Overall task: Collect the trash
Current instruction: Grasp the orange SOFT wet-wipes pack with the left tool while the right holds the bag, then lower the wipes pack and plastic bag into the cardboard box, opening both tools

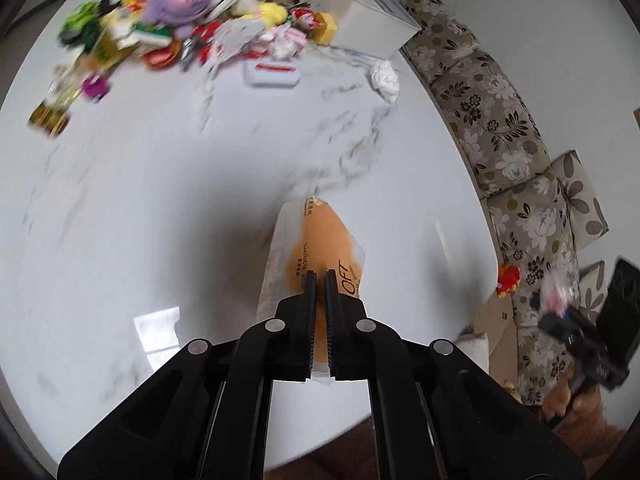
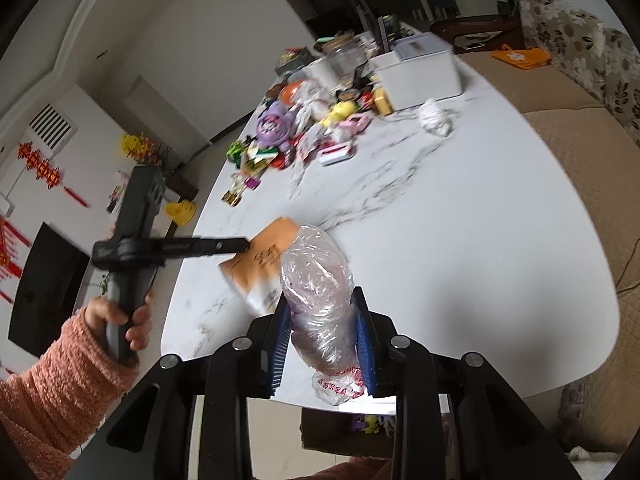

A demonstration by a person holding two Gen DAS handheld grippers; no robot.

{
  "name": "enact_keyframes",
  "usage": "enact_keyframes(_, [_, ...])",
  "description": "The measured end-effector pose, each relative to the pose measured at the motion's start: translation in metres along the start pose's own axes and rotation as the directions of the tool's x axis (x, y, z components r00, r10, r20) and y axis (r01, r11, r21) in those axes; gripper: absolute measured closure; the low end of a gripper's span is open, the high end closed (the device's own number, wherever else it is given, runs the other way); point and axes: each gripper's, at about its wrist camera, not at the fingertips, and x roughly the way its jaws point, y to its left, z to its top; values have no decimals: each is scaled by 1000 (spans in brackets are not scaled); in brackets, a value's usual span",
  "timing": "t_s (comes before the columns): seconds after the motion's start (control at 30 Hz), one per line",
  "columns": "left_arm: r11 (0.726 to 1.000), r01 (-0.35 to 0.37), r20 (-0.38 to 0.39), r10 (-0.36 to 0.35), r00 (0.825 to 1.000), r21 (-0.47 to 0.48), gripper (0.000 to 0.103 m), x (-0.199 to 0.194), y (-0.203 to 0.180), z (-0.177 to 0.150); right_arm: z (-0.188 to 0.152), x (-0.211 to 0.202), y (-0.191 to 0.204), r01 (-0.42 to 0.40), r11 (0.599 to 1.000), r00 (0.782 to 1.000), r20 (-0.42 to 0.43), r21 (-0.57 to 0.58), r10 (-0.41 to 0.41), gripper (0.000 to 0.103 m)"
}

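Observation:
My left gripper [image 1: 320, 274] is shut on an orange and white tissue pack [image 1: 316, 236] and holds it over the near part of the white marble table [image 1: 160, 200]. In the right wrist view the same pack [image 2: 260, 264] hangs from the left gripper [image 2: 244, 245] above the table's near left edge. My right gripper [image 2: 320, 300] is shut on a crumpled clear plastic bag [image 2: 318, 280] just right of the pack. A crumpled white tissue [image 1: 385, 80] lies near the far right edge; it also shows in the right wrist view [image 2: 436, 120].
A pile of wrappers, toys and packets [image 1: 180, 20] covers the far end of the table, with a white box [image 1: 360, 24] beside it. A small white and red packet [image 1: 272, 73] lies apart. A floral sofa [image 1: 500, 140] runs along the right.

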Motion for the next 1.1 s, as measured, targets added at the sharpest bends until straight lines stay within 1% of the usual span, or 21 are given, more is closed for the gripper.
enact_keyframes(0.03, [1000,-23,4,23,1000,-8,99,-2,5,-7,-1,5,4,-5,1000,1000,-11,-7,5,73])
enact_keyframes(0.07, [997,-74,5,74,997,-8,99,-1,13,-17,-1,12,9,-14,1000,1000,-25,-10,14,73])
enact_keyframes(0.1, [995,-103,3,103,995,3,99,1,16,-23,-2,15,13,-26,1000,999,-34,-12,26,73])
enact_keyframes(0.13, [992,-127,-23,128,992,24,99,9,21,-31,-3,19,18,-35,999,998,-43,-20,34,73])
enact_keyframes(0.2, [981,-182,-49,185,981,65,90,16,23,-41,-3,24,29,-41,998,998,-54,-44,39,73])
enact_keyframes(0.23, [973,-213,-49,218,975,84,65,20,24,-46,-4,26,33,-48,998,997,-59,-50,45,73])
enact_keyframes(0.27, [968,-233,-44,237,970,90,29,21,22,-48,-4,28,38,-54,997,997,-66,-58,50,73])
enact_keyframes(0.3, [967,-235,-23,238,971,104,16,21,19,-51,-5,30,41,-56,996,996,-74,-63,51,73])
enact_keyframes(0.33, [968,-217,12,218,976,129,12,19,12,-52,-6,31,42,-59,996,995,-79,-67,54,73])
enact_keyframes(0.37, [963,-219,32,217,976,156,11,18,4,-52,-7,32,45,-60,996,995,-84,-71,54,73])
enact_keyframes(0.43, [953,-245,28,244,969,180,11,24,-5,-49,-9,31,47,-54,996,995,-84,-77,47,73])
enact_keyframes(0.53, [954,-240,-26,249,968,181,11,46,-13,-40,-10,26,45,-48,997,996,-73,-65,44,73])
enact_keyframes(0.6, [939,-275,-44,290,956,204,11,64,-22,-37,-12,23,42,-44,997,997,-68,-59,40,72])
enact_keyframes(0.7, [913,-352,-51,369,928,203,11,79,-25,-38,-15,20,37,-30,998,997,-67,-48,27,72])
enact_keyframes(0.77, [908,-377,-49,392,919,181,21,82,-23,-40,-19,19,33,-23,999,997,-70,-35,21,72])
enact_keyframes(0.87, [916,-361,-7,368,930,177,34,69,-24,-48,-24,21,30,-16,1000,997,-79,-27,13,72])
enact_keyframes(0.9, [921,-351,-7,357,934,171,35,65,-23,-51,-27,21,30,-11,999,996,-87,-31,9,72])
enact_keyframes(0.93, [932,-325,-7,330,944,157,37,56,-20,-59,-29,22,30,-11,999,995,-96,-37,7,72])
enact_keyframes(1.0, [938,-317,-2,320,947,138,38,42,-13,-70,-35,25,32,-7,998,993,-120,-57,0,72])
enact_keyframes(1.03, [948,-297,-4,299,954,116,39,33,-9,-79,-39,27,33,-8,998,991,-134,-69,-2,72])
enact_keyframes(1.1, [978,-200,-4,200,980,59,39,9,-4,-105,-53,30,39,-26,994,984,-180,-108,6,72])
